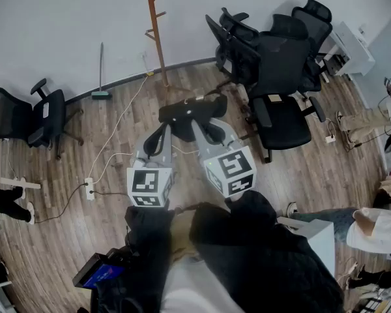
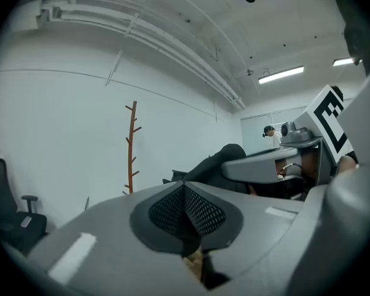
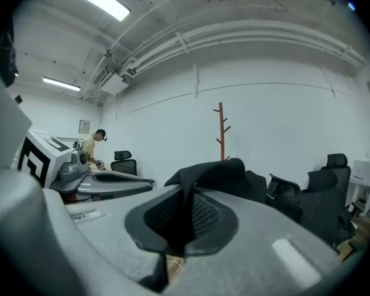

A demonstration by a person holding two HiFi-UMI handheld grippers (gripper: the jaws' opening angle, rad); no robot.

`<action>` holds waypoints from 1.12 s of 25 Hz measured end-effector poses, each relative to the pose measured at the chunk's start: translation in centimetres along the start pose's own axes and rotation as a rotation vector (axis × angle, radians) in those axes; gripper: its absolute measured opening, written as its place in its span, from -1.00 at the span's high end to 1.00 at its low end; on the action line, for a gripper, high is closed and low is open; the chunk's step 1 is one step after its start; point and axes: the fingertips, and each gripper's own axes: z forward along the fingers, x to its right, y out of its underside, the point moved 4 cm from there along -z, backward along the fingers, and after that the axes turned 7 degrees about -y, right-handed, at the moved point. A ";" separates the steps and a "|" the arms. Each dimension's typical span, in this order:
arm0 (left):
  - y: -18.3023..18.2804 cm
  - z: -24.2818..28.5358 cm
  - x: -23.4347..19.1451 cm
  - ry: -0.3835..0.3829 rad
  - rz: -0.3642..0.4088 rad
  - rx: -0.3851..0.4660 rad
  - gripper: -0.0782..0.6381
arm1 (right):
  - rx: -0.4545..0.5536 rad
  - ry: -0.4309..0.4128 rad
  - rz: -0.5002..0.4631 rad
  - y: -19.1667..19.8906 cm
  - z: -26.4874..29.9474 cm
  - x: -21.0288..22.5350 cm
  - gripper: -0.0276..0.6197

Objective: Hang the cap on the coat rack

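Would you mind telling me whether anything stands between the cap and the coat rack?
Nothing visible does: the cap, clamped in the right gripper, faces the coat rack with only wood floor between; the office chairs stand off to the right.

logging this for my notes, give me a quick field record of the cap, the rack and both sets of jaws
cap: black, held out ahead of the person, not on the rack
right gripper: jaws shut on cap fabric
left gripper: jaws shut; cap at their tip, grip unclear
coat rack: brown, upright by the white wall, pegs bare
office chairs: black, clustered right of the rack
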 end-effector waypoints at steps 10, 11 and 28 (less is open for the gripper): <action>0.5 -0.1 1.1 -0.005 -0.003 -0.007 0.80 | 0.004 -0.004 -0.009 0.3 -0.9 0.6 0.90; 0.5 -0.1 1.2 -0.006 -0.003 -0.009 0.80 | 0.002 -0.007 -0.009 0.3 -0.9 0.6 0.90; 0.8 2.9 3.4 -0.037 -0.009 -0.034 0.80 | 0.026 -0.013 0.019 1.5 -1.3 4.7 0.90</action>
